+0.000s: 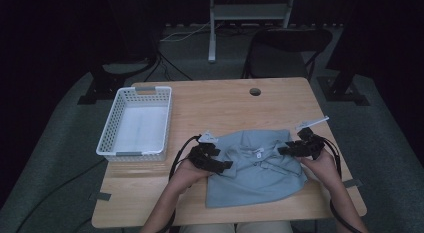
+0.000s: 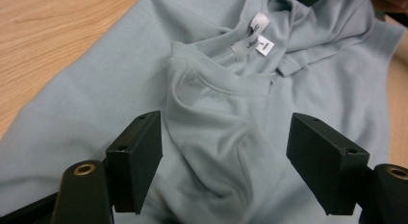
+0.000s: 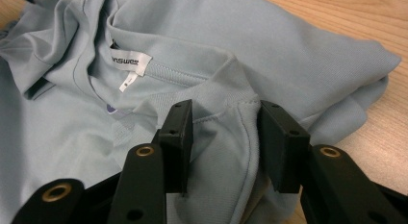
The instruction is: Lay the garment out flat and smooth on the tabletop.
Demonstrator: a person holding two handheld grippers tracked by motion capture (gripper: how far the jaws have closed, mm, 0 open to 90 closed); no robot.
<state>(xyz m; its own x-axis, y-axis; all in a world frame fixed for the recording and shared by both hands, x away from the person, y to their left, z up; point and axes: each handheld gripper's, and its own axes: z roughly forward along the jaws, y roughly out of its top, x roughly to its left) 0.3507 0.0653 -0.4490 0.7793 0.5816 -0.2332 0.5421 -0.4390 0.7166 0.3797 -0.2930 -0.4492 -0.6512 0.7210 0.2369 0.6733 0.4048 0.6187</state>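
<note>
Two grippers are on the light blue polo shirt (image 1: 255, 168), which lies partly folded near the front edge of the wooden tabletop (image 1: 225, 100), towards its right half. You have your left gripper (image 1: 212, 158) at the shirt's left side with its jaws spread wide; in the left gripper view they stand apart over a raised fold of cloth below the collar (image 2: 226, 84), holding nothing. Your right gripper (image 1: 295, 148) is at the shirt's right side, and in the right gripper view its jaws are narrowed around a ridge of the collar band (image 3: 226, 118), with fabric between them; whether the pinch is firm yet, you cannot tell from this.

Judging by how things lie, the folding looks about halfway: the shirt is already gathered into a compact shape with the sides turned in, the neck label (image 3: 129, 63) facing up, but the collar area is rumpled and the edges are not squared. The white plastic basket (image 1: 112, 143) at the left edge of the tabletop holds no garment, so if the shirt belongs there, that step is not yet done. What remains for you is closing the left jaws on cloth, tidying the fold, and moving it over.
</note>
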